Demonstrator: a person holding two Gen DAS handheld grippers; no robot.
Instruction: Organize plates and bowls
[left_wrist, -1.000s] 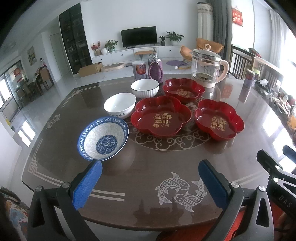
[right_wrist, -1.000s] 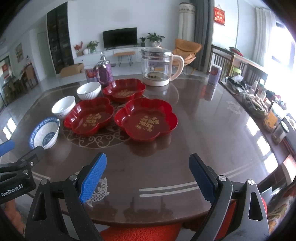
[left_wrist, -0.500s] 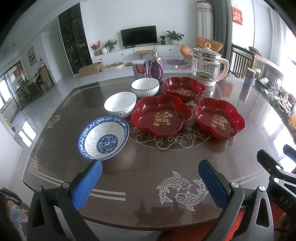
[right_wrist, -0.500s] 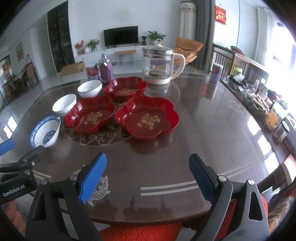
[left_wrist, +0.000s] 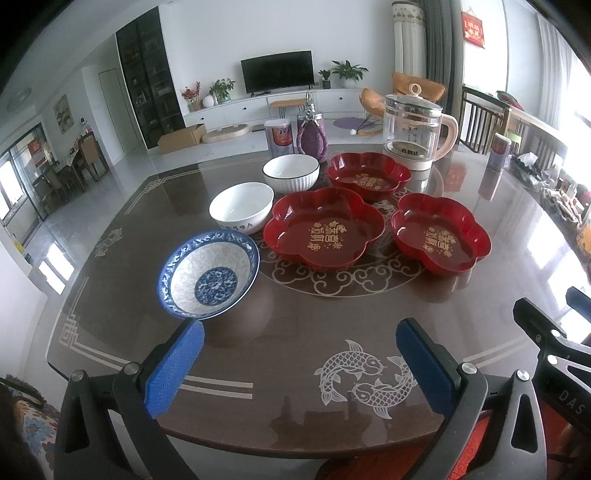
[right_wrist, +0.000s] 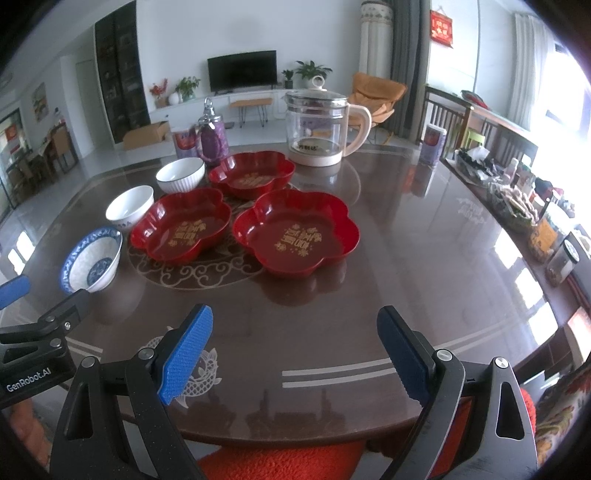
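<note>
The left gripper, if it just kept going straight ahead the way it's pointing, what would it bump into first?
Probably the nearest red flower-shaped plate. The left gripper hangs open over bare table, with the blue-and-white bowl off its left finger. Depth is hard to judge.

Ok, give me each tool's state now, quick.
Left tool: open, holding nothing, above the table edge.
Right tool: open, holding nothing.

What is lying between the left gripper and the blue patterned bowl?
Nothing: in the left wrist view only bare table separates the left gripper from the blue patterned bowl.
</note>
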